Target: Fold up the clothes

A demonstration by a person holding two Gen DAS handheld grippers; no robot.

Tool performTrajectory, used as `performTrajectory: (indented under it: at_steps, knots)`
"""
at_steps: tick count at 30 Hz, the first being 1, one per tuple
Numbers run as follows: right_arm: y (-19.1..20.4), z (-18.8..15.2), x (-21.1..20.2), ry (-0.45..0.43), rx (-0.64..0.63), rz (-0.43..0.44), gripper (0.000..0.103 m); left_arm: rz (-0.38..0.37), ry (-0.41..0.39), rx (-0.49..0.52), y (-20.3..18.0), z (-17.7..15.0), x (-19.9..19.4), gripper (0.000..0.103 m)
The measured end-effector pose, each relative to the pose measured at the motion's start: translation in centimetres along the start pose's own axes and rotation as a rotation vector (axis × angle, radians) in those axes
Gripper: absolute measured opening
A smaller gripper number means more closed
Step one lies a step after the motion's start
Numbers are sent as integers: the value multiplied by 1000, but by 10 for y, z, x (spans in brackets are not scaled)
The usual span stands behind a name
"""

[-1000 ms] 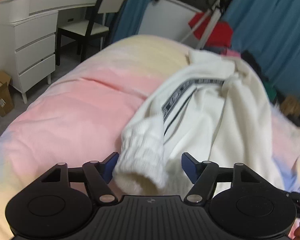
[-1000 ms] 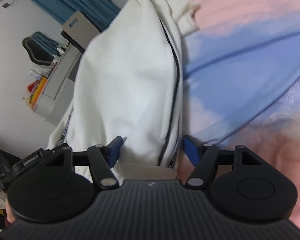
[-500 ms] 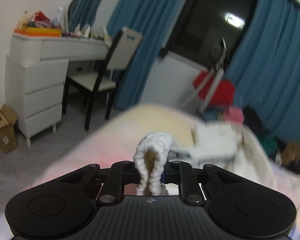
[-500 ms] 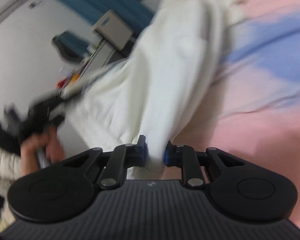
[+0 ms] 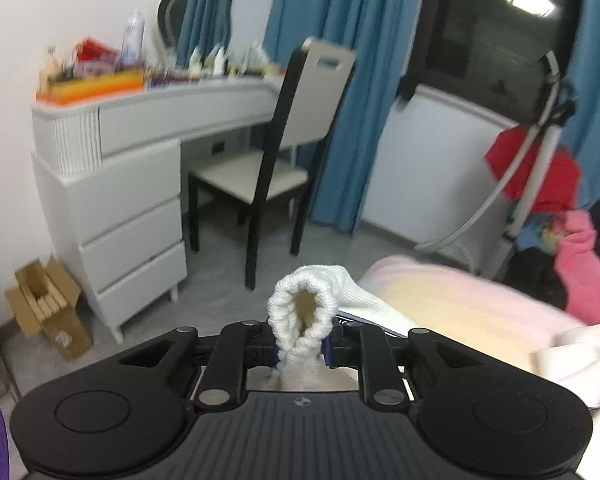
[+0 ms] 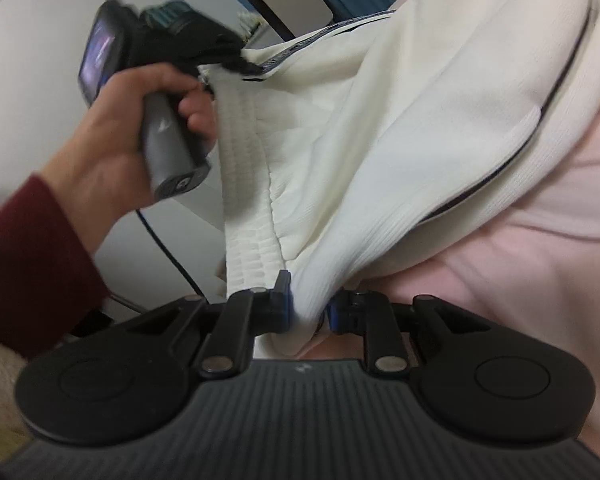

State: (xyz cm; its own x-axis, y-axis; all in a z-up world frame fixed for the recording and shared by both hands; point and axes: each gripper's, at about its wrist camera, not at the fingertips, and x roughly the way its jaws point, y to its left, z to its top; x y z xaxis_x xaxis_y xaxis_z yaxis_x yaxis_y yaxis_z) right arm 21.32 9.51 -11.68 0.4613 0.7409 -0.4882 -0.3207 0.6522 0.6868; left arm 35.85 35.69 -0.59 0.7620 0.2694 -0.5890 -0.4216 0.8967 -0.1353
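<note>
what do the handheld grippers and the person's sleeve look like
Each gripper, left and right, is matte black: ribbed body, two round discs, silver pivot screws, blue pads. The other unit has a grey handle, a small screen and a thin black cable. The sleeve is dark red.

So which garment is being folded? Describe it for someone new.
Look at the pink bed. Lifted off it between both grippers is a white knit sweater; the left gripper pinches its ribbed cuff. Unlike the red and pink clothes nearby, it has dark stripe trim.
</note>
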Motion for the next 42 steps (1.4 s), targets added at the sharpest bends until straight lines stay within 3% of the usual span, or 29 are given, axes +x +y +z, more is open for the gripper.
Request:
performTrajectory:
  at_steps: [4, 5, 6, 7, 8, 9, 12, 15, 20, 24, 26, 30, 35, 42]
  knots:
    - [5, 13, -6, 20, -28, 13, 29, 5, 6, 27, 4, -11, 16, 27]
    - [8, 18, -9, 26, -33, 15, 36, 9, 0, 45, 4, -12, 14, 40]
    - [11, 22, -14, 31, -38, 17, 45, 10, -6, 49, 5, -14, 7, 62]
    - [14, 19, -23, 28, -56, 17, 69, 11, -11, 52, 6, -16, -1, 72]
    - [17, 17, -33, 25, -74, 17, 87, 11, -17, 55, 7, -18, -8, 86]
    - [20, 14, -43, 23, -91, 17, 88, 12, -30, 60, 7, -20, -20, 88]
    - [30, 7, -72, 13, -145, 15, 87, -10, -62, 86, 6, -30, -61, 89]
    - [38, 9, -121, -59, -221, -38, 87, -60, -78, 117, -5, -49, -110, 90]
    - [44, 10, -215, -200, -347, -164, 87, -201, -109, 195, -34, -97, -201, 91]
    - [24, 10, -285, -302, -398, -289, 87, -314, -133, 257, -57, -135, -274, 92]
    - [18, 10, -309, -346, -413, -340, 87, -371, -146, 288, -69, -154, -310, 93]
    - [-6, 7, -326, -405, -384, -407, 87, -418, -158, 358, -100, -191, -341, 93]
    - [-41, 9, -334, -467, -303, -449, 87, -426, -141, 353, -143, -199, -326, 91]
    - [-92, 22, -319, -522, -206, -479, 87, -411, -94, 300, -217, -167, -222, 81]
